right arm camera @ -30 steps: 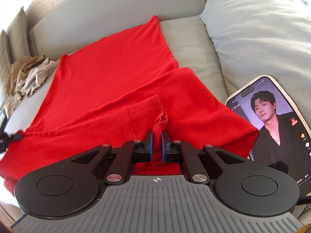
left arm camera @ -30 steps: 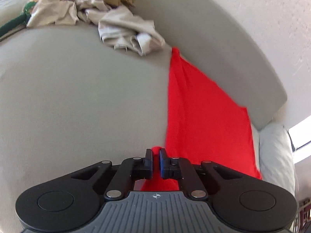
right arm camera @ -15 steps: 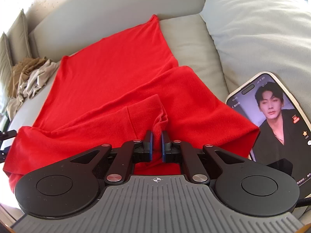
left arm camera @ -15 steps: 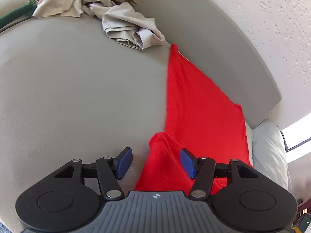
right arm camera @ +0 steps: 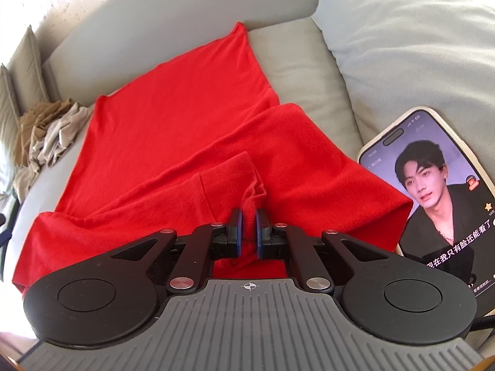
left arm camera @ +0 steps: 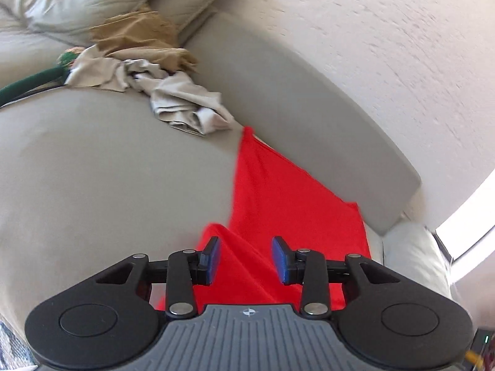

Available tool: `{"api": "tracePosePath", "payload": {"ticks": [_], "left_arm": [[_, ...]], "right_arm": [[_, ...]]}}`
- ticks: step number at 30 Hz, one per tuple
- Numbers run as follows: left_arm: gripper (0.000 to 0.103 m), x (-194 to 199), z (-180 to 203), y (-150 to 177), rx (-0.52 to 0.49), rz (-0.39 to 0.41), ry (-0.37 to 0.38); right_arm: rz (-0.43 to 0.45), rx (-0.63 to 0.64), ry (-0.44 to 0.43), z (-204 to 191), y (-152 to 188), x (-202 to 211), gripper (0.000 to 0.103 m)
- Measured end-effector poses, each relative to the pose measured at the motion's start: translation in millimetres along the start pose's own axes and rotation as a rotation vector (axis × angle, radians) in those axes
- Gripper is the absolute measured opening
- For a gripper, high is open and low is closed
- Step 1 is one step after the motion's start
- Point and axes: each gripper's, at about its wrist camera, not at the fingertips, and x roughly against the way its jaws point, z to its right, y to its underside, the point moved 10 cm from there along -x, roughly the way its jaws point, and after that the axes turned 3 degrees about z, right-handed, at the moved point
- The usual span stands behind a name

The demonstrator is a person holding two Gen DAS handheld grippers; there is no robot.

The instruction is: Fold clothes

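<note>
A red garment [right arm camera: 173, 123] lies spread on the grey sofa seat [left arm camera: 108, 170], its near edge folded back over itself. My right gripper [right arm camera: 249, 221] is shut on a bunched fold of that red cloth at the near edge. In the left wrist view the red garment [left arm camera: 278, 191] runs from the backrest toward me. My left gripper [left arm camera: 246, 253] hovers open above its near left corner, nothing between the blue pads [left arm camera: 214, 258].
A heap of beige and tan clothes [left arm camera: 173, 92] sits at the sofa's far end, also in the right wrist view as a beige pile [right arm camera: 49, 133]. A lit phone [right arm camera: 433, 191] leans by a grey cushion [right arm camera: 417, 40] on the right. The backrest [left arm camera: 309, 117] borders the garment.
My left gripper opened and let go of the red corner, then pulled back and up. The corner now lies flat on the seat. The right gripper stayed shut on its fold.
</note>
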Motion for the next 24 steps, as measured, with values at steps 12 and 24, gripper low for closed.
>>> {"api": "tracePosePath", "payload": {"ticks": [12, 24], "left_arm": [[0.038, -18, 10, 54, -0.187, -0.113, -0.138], [0.043, -23, 25, 63, -0.319, -0.124, -0.161]], "right_arm": [[0.262, 0.238, 0.135, -23, -32, 42, 0.007], [0.158, 0.281, 0.314, -1, -12, 21, 0.039]]}}
